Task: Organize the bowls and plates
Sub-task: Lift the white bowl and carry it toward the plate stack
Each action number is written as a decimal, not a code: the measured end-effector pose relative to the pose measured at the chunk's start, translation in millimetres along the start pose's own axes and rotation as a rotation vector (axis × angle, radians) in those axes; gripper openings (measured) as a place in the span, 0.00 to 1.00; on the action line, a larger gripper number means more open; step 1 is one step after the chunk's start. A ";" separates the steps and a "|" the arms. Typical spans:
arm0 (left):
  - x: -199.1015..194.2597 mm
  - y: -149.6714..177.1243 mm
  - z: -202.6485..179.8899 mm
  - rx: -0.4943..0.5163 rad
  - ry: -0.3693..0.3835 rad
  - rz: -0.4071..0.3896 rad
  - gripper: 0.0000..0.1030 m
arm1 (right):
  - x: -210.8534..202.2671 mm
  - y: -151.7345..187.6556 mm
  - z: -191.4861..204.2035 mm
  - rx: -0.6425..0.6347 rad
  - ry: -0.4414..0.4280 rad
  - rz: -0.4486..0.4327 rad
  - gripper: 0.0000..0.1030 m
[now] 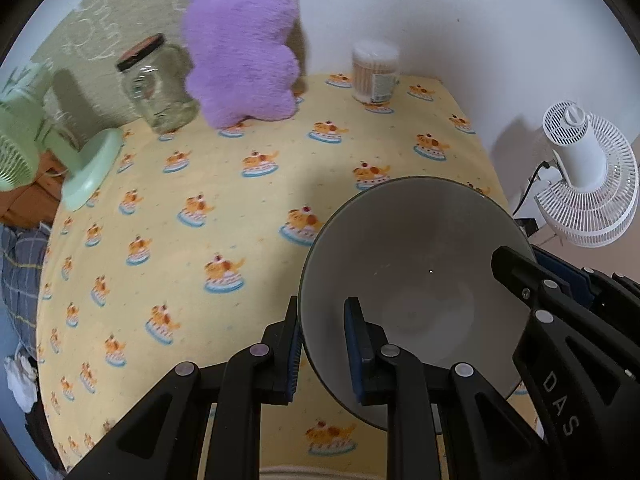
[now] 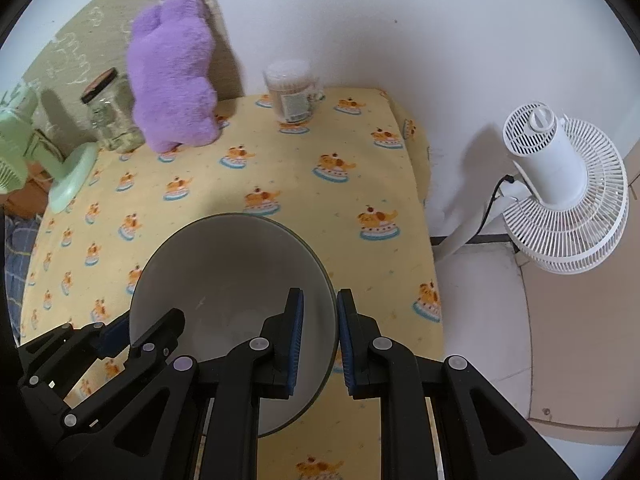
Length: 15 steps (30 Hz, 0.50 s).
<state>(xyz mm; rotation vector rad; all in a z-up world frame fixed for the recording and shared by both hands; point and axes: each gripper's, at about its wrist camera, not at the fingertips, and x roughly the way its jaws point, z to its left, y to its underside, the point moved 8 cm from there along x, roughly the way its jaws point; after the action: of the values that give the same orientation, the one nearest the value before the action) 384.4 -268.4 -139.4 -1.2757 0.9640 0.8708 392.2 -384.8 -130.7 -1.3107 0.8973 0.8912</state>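
**Both grippers clamped on one bowl, over the right side of the tabletop**

I have the grey bowl point(image 1: 416, 280) gripped from two sides. My left gripper point(image 1: 326, 350) is closed on the bowl's left rim, one pad outside the wall, one inside. My right gripper point(image 2: 320, 344) is closed on the opposite rim the same way, wall pinched between the blue pads. In each wrist view the other gripper shows at the bowl's far side.

The bowl sits tilted toward the cameras, interior empty, dark rim line visible all round. It is over the right half of the tabletop point(image 1: 224, 216), near the right edge; whether it touches the yellow patterned cloth I cannot tell.

Along the back edge: a purple plush toy point(image 1: 240, 48), a glass jar point(image 1: 156, 84) with dark lid just left of it, a clear tub of cotton swabs point(image 1: 374, 72) toward the back right corner. A green fan point(image 1: 48, 152) stands at the back left corner. A white fan point(image 2: 560, 188) stands off the table, beyond its right edge.
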 end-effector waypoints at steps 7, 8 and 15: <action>-32.2 18.6 19.8 -0.031 -0.011 -0.030 0.17 | -33.5 11.2 23.2 -0.047 -0.010 -0.028 0.20; -37.7 23.9 23.3 -0.039 -0.012 -0.032 0.17 | -38.1 13.9 27.0 -0.053 -0.013 -0.029 0.20; -63.1 50.3 41.9 -0.049 -0.020 -0.032 0.17 | -68.3 37.8 51.5 -0.091 -0.023 -0.040 0.20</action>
<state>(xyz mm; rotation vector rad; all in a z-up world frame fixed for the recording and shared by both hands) 318.8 -221.6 -97.4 -1.3183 0.9085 0.8854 332.4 -333.5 -80.5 -1.3896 0.8180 0.9234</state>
